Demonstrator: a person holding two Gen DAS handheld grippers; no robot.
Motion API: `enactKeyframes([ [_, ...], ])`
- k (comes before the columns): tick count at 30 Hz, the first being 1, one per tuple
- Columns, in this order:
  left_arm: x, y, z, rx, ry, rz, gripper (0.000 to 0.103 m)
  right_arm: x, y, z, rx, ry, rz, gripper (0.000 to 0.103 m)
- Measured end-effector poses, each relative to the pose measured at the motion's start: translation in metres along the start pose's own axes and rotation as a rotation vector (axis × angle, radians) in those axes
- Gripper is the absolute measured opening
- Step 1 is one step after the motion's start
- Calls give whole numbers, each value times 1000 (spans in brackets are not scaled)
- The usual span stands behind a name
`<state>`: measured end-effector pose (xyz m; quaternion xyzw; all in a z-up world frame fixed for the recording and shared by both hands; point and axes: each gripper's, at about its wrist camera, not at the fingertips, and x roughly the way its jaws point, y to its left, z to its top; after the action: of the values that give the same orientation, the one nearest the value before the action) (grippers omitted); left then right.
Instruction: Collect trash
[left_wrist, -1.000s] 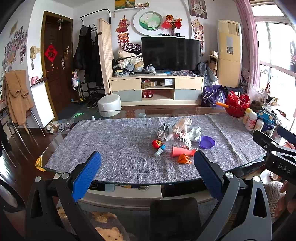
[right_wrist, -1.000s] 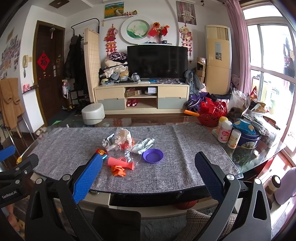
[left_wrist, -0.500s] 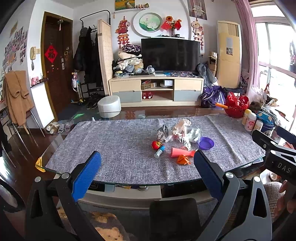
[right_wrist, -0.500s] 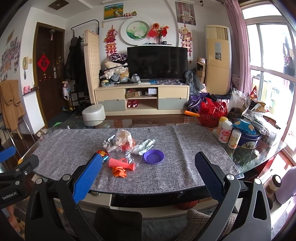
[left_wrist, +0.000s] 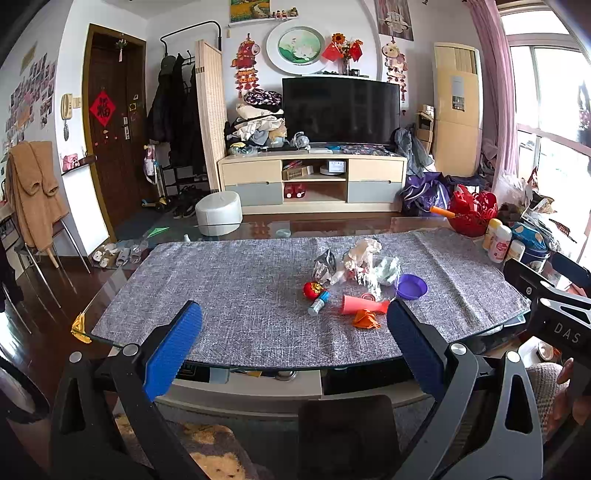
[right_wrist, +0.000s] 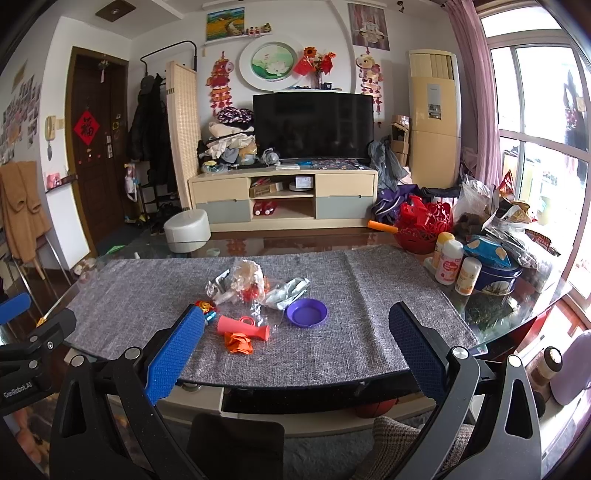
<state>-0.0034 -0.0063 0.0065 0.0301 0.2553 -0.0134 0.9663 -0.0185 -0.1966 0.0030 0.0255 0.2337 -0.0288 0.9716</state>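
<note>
Grey woven cloth (left_wrist: 240, 295) spread over the glass counter (left_wrist: 110, 284). Left gripper (left_wrist: 293, 347) held short of the near edge, blue-padded fingers (left_wrist: 173, 349) wide apart, gripping nothing. Ahead, between the fingers toward the right one: red ball (left_wrist: 312, 289), blue-capped tube (left_wrist: 318, 302), coral plastic horn (left_wrist: 364, 305), crumpled orange scrap (left_wrist: 365, 319), white crumpled paper (left_wrist: 362, 251), purple shallow dish (left_wrist: 411, 286). Right gripper (right_wrist: 295, 347) likewise short of the edge, fingers (right_wrist: 417, 350) spread, empty; same trash pile beyond its left finger.
</note>
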Motion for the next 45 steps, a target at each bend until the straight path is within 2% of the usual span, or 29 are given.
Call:
enactKeyframes([
  [17,5,8,6,-4,17,24,95,10,-13,1,47,20,-9,100],
  [22,28,12,-1,6,57,10,95,32,-17,-7,45,69,21,100],
  [26,54,18,-9,-25,114,-22,95,55,-18,-15,46,120,33,100],
  [36,115,21,-19,0,214,-39,95,118,-20,-30,65,237,52,100],
  [40,143,23,-26,11,262,-34,95,149,-4,-48,50,305,130,100],
  [42,153,25,-28,13,277,-35,95,163,11,-57,21,344,167,92],
  [44,164,28,-30,16,293,-32,95,178,23,-64,6,388,211,73],
  [45,168,28,-31,18,301,-31,95,186,28,-68,10,412,240,70],
])
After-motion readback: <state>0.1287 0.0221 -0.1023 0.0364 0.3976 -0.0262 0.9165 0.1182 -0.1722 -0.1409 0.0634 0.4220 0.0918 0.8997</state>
